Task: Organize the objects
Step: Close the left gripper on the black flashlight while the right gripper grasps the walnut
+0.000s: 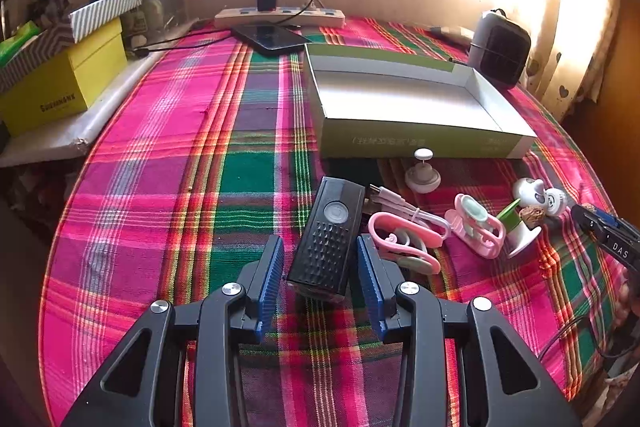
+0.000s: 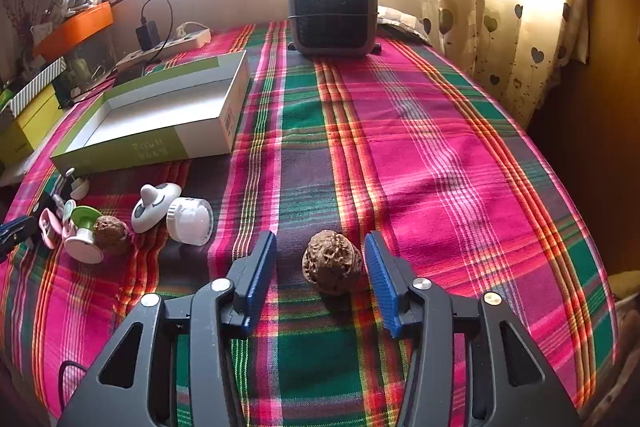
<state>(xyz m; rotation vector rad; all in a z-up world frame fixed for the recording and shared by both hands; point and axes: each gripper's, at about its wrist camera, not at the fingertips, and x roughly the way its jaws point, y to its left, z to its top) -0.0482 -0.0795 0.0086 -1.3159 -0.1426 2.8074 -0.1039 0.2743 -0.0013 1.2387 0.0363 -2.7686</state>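
Nearby: open box (image 2: 160, 115) w/ clips (image 1: 404, 243).

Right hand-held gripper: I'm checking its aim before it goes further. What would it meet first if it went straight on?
The right hand-held gripper would probably meet the brown walnut first; it already lies on the plaid cloth between the open fingers, apparently untouched.

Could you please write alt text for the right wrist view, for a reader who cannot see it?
The right gripper straddles a brown walnut on a plaid tablecloth, blue pads not touching it. An empty open box and small toys lie left, a fan heater behind.
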